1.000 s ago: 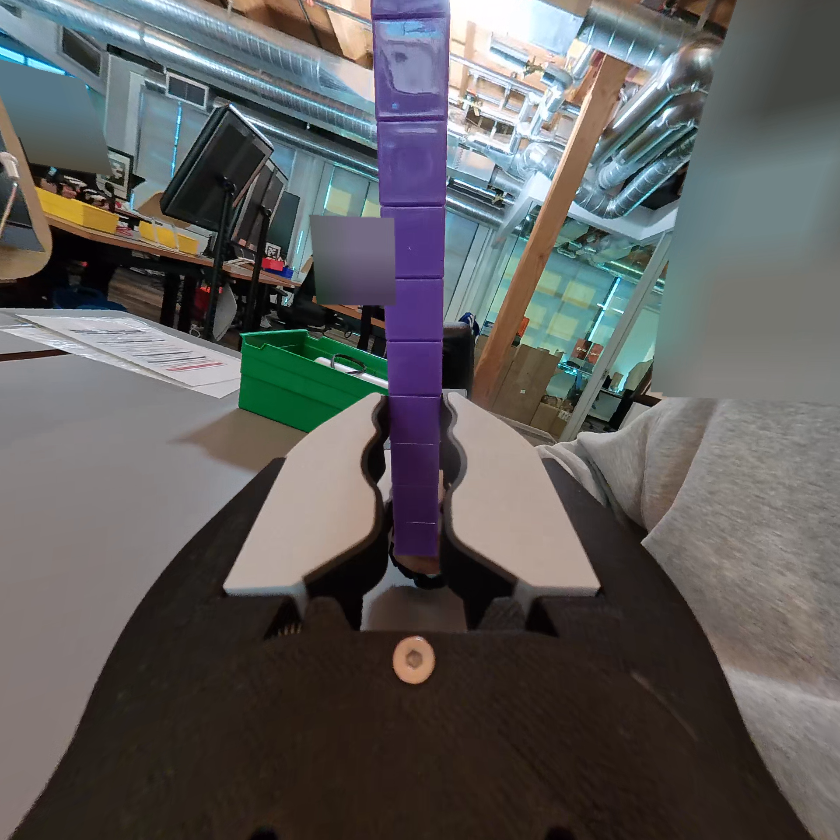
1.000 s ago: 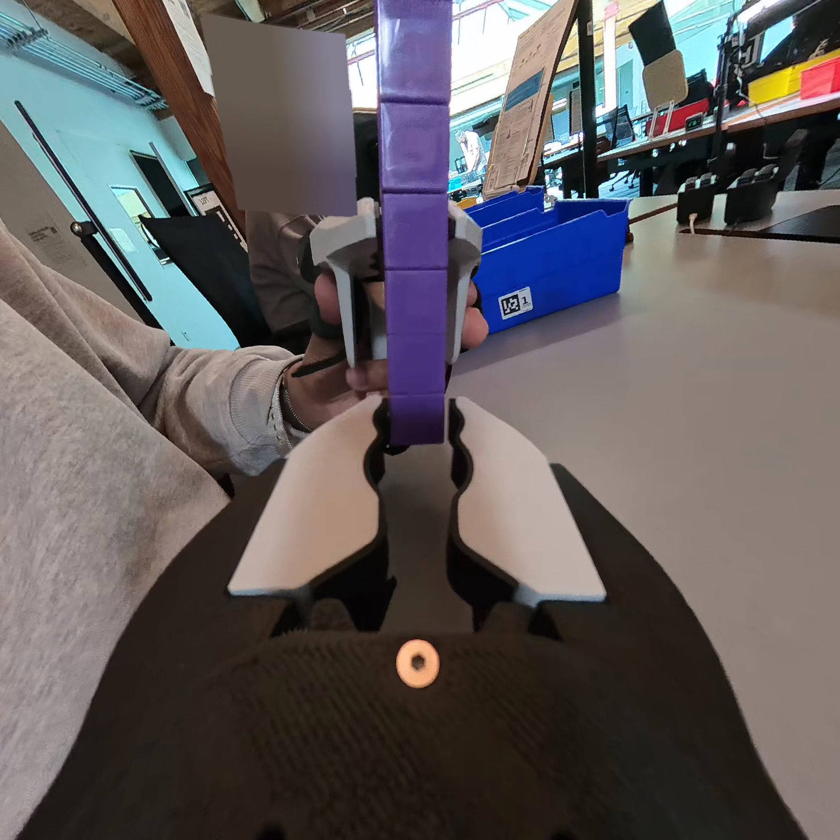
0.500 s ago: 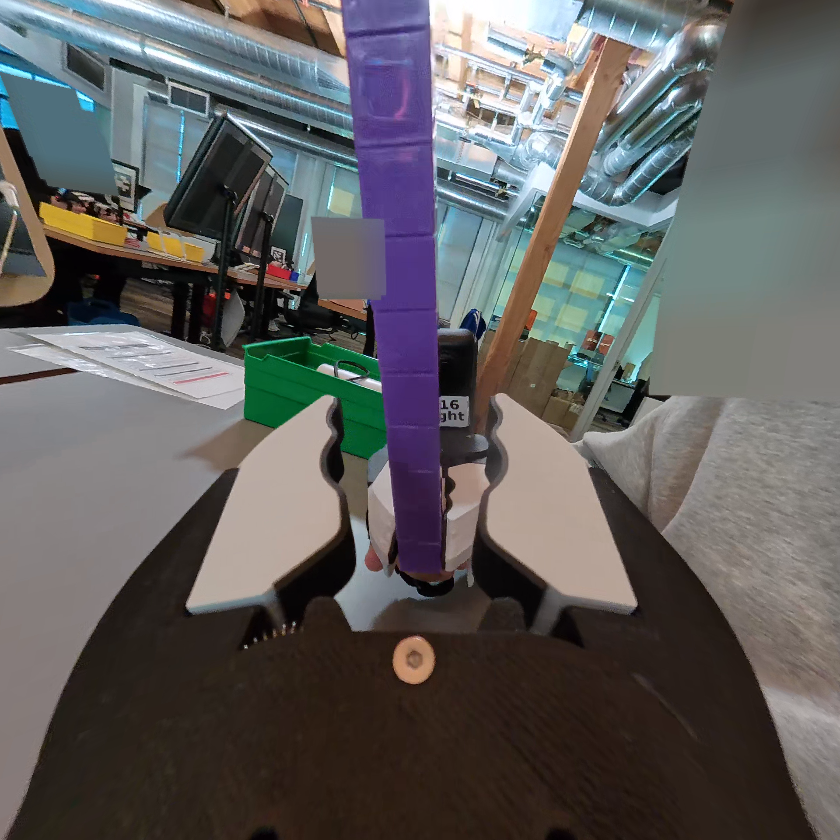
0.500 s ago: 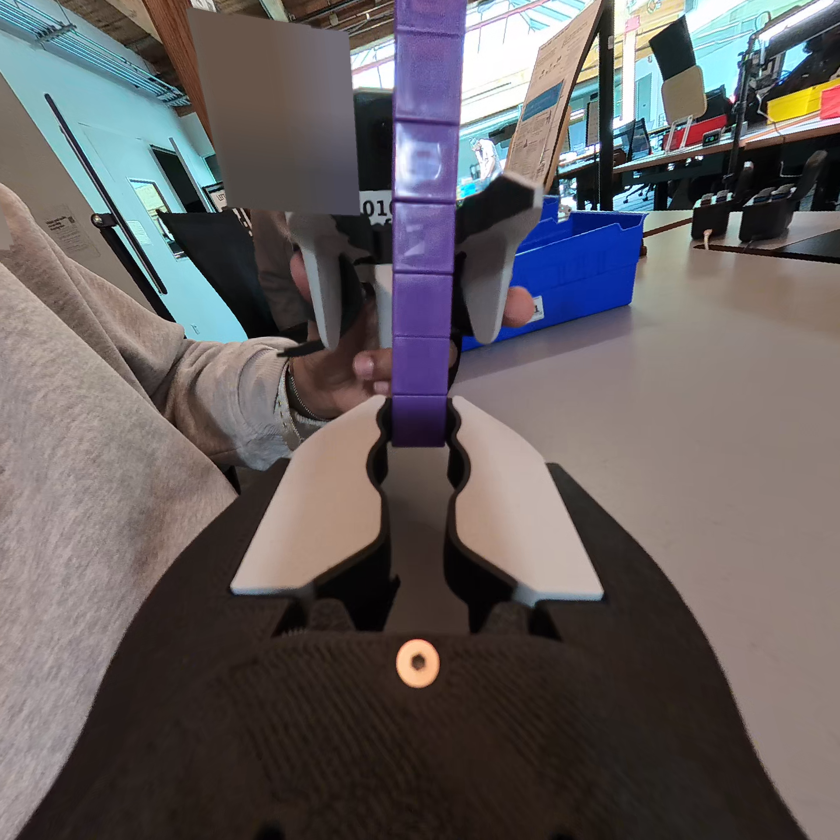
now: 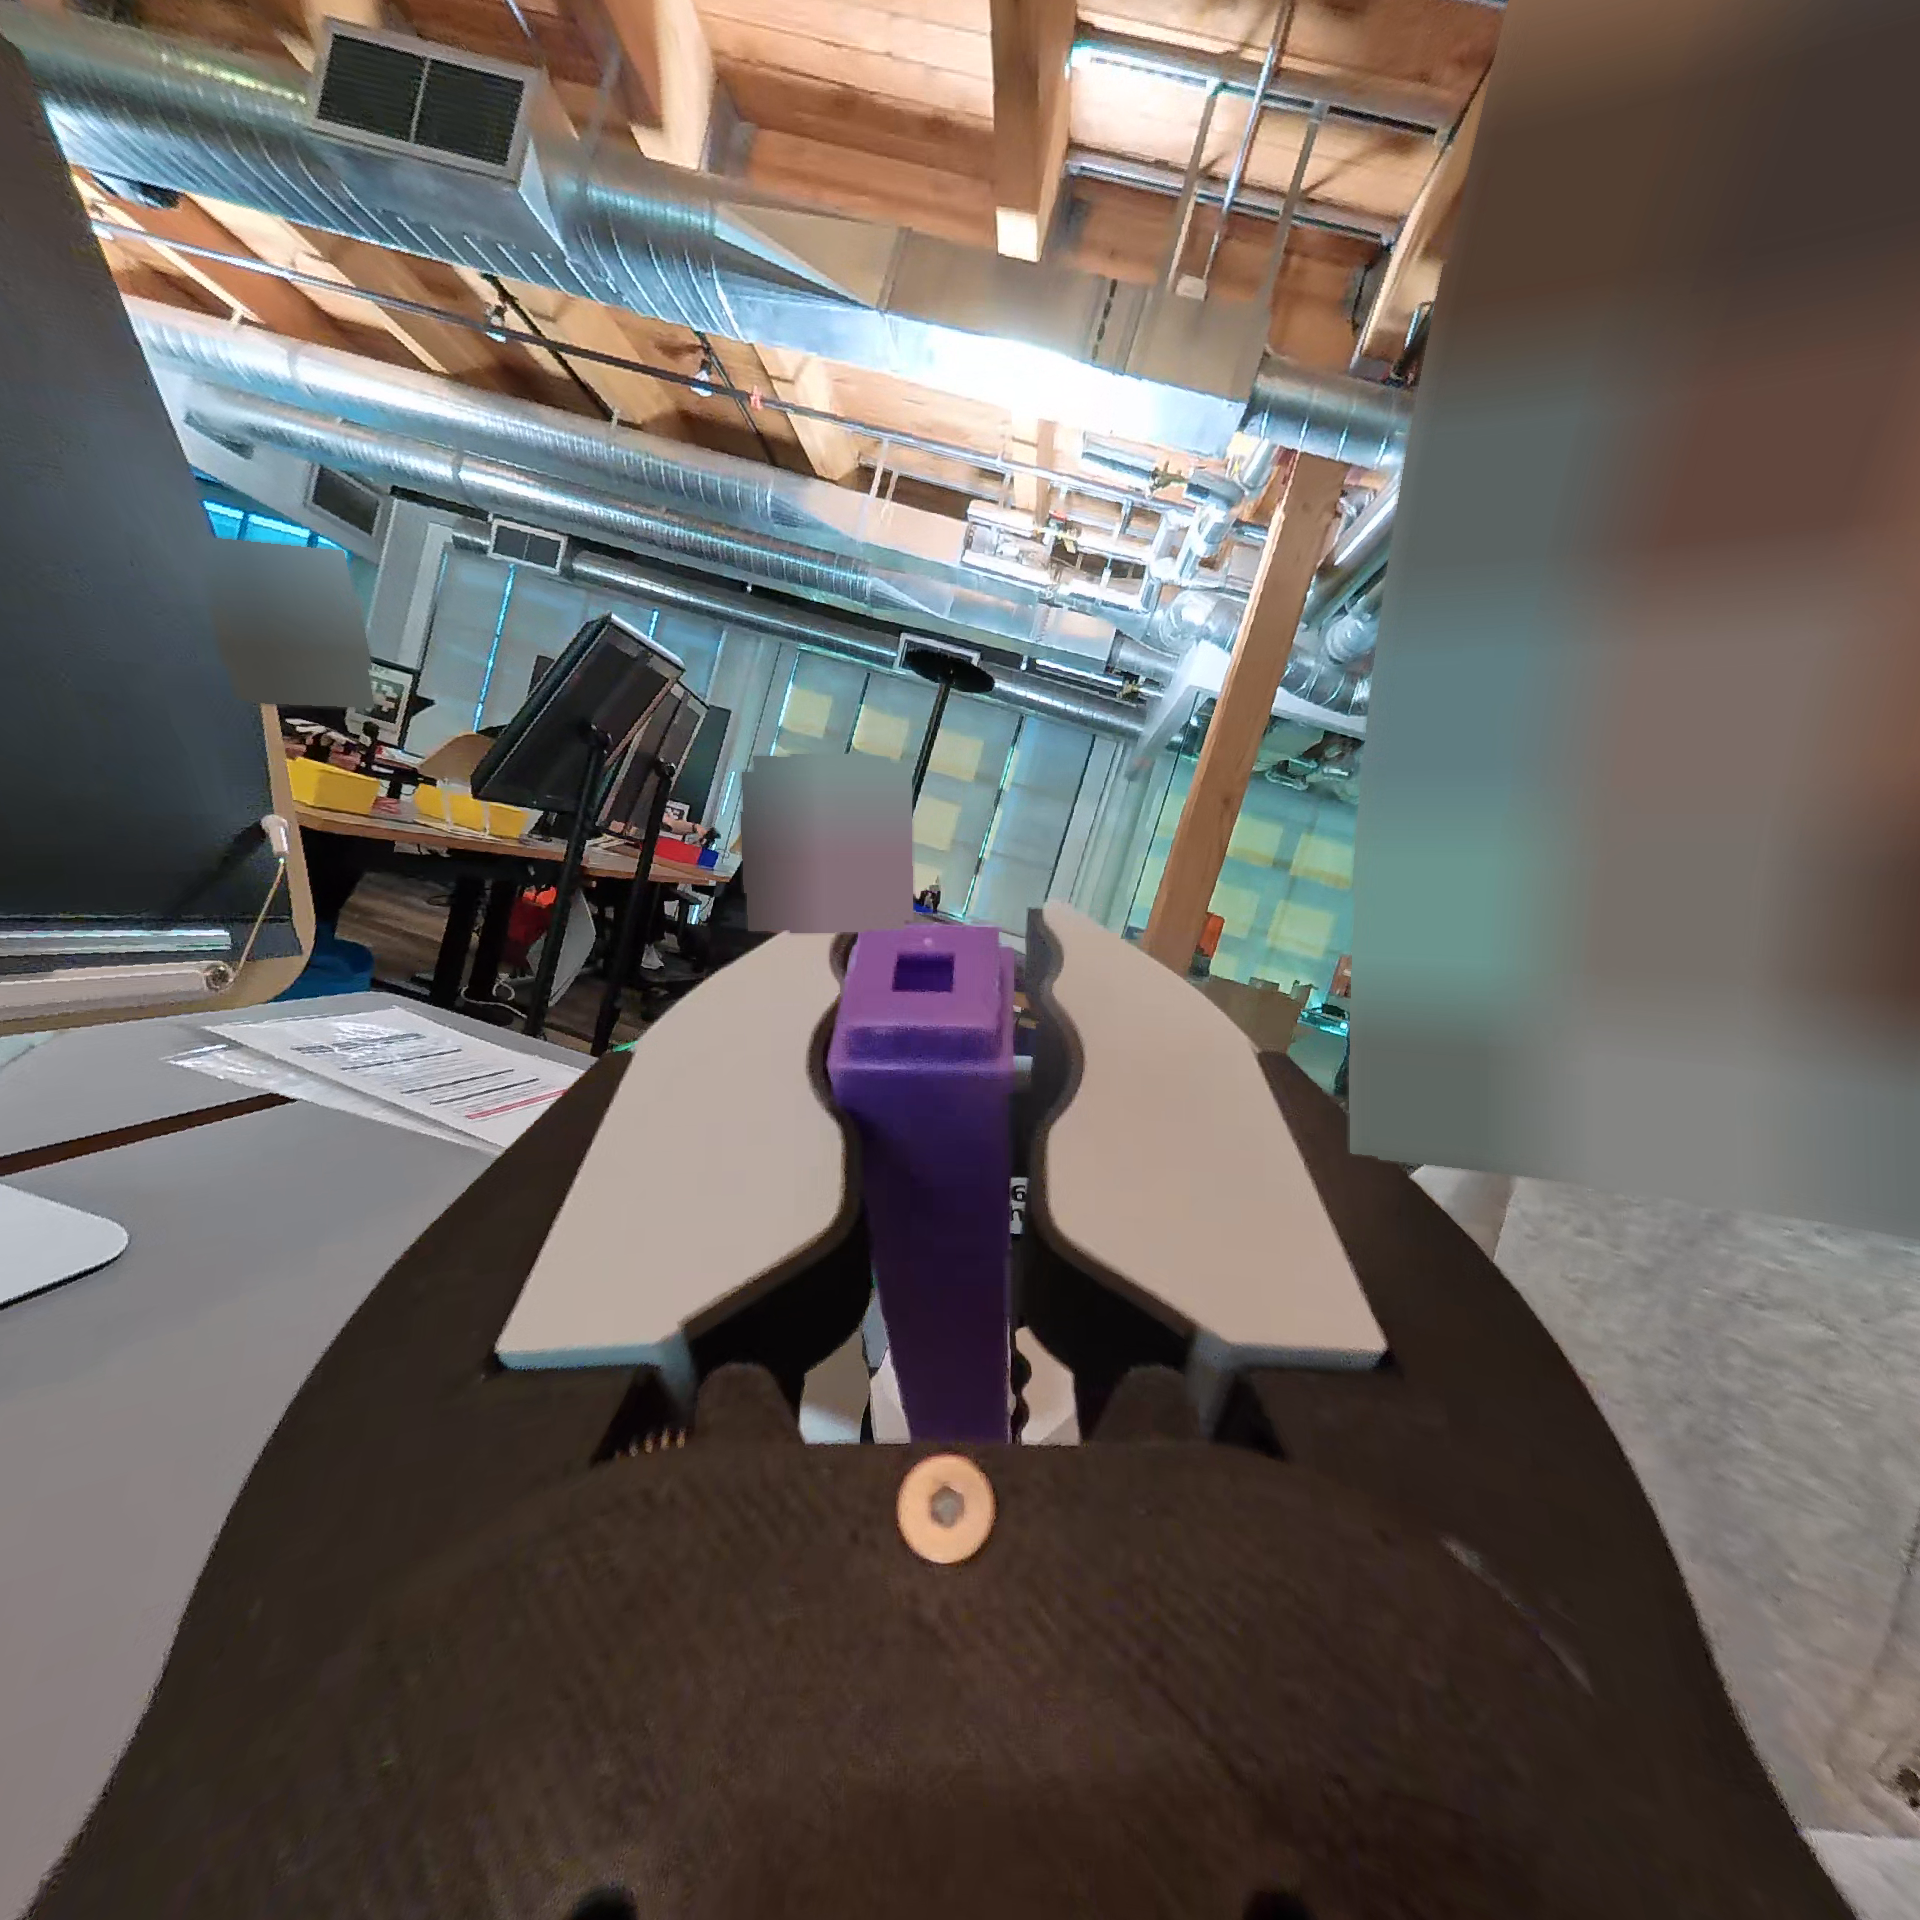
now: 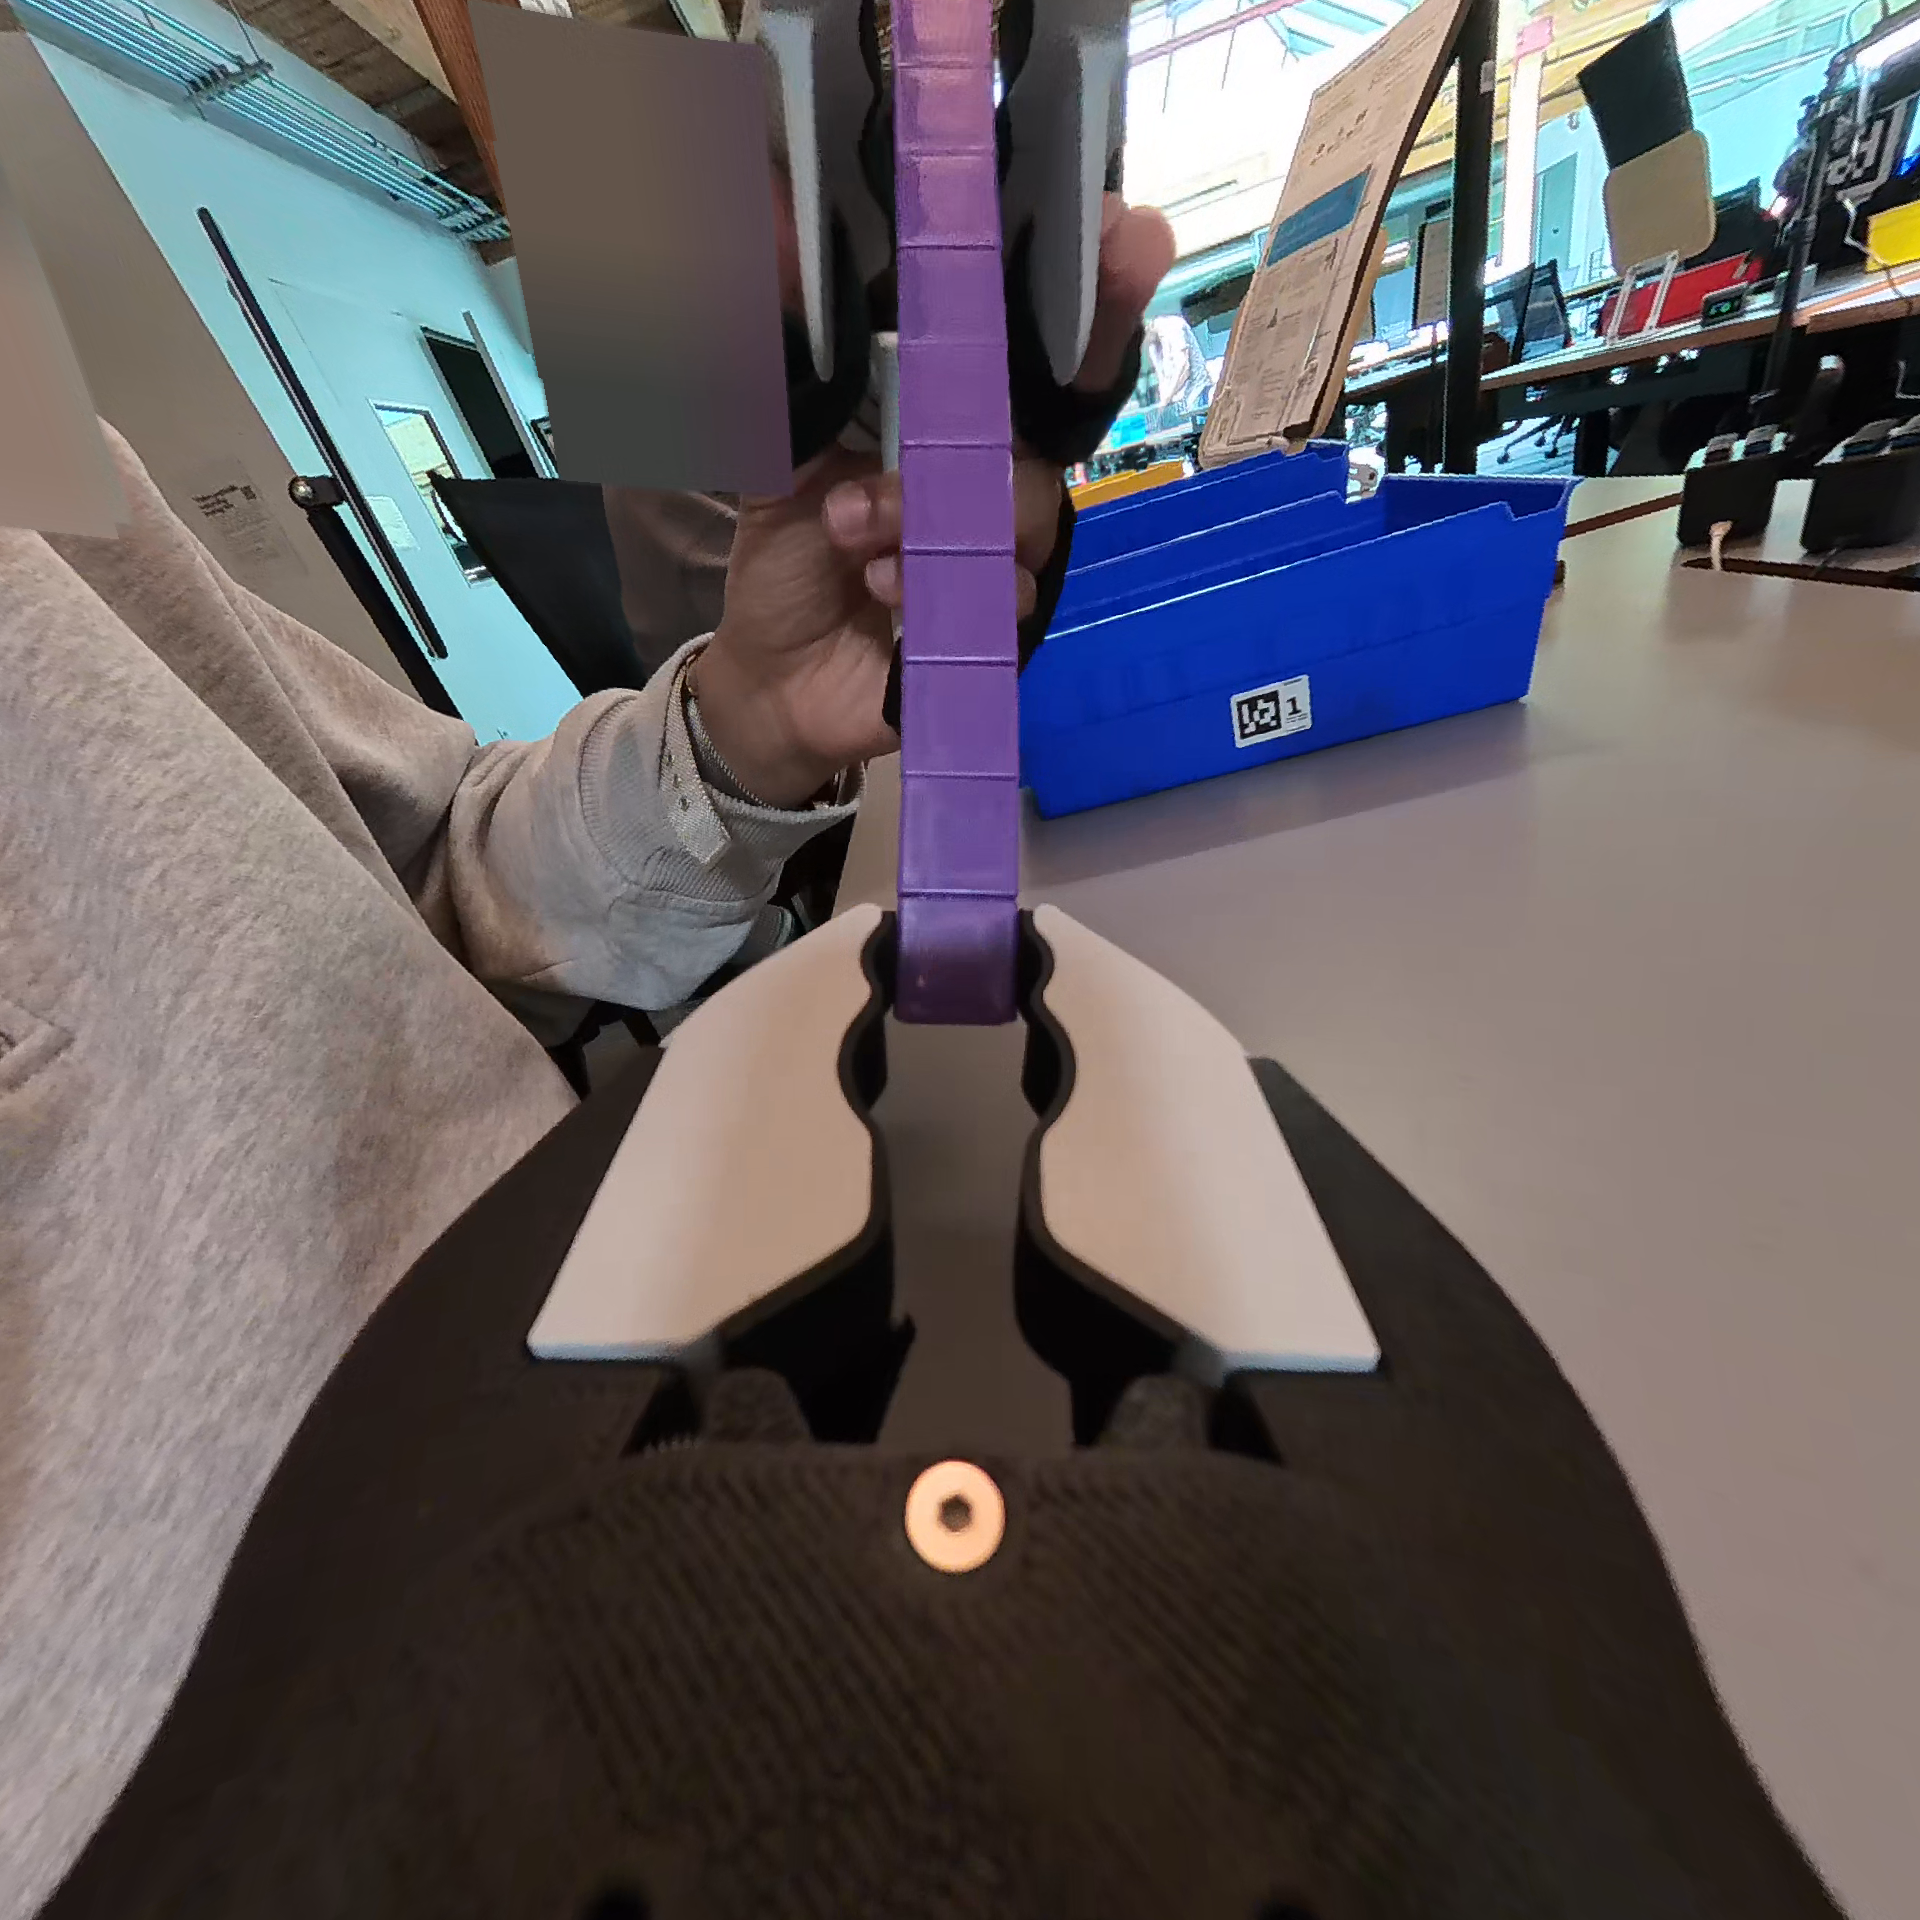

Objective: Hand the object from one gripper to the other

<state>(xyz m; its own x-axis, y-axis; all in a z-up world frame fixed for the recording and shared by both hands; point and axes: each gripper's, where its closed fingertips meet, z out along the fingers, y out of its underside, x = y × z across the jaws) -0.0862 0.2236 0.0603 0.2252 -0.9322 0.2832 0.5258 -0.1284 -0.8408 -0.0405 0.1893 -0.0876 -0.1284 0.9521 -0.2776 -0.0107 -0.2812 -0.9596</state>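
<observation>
A long purple segmented bar [image 6: 954, 520] stands upright. My right gripper [image 6: 956, 961] is shut on its bottom segment. In the left wrist view I see the bar's top end [image 5: 925, 987] with a square hole, level with my left gripper's [image 5: 930, 925] tips. The left gripper is open. In the right wrist view its white fingers [image 6: 1070, 208] straddle the upper bar with a gap on each side, held by a hand [image 6: 800, 644]. Parts of the right gripper's white fingers [image 5: 831, 1403] show far below the bar in the left wrist view.
A blue bin [image 6: 1299, 644] stands on the grey table [image 6: 1558, 935] behind the bar. A wooden board on a stand [image 6: 1309, 260] rises behind it. A printed sheet [image 5: 395, 1070] and a white monitor foot [image 5: 42, 1247] lie at the left. A grey sleeve [image 6: 623, 831] is close. Tip to tip, the grippers are about 15 cm apart.
My left gripper opened and let go of the bar, then rose along it to the top end. My right gripper stayed shut on the bottom end.
</observation>
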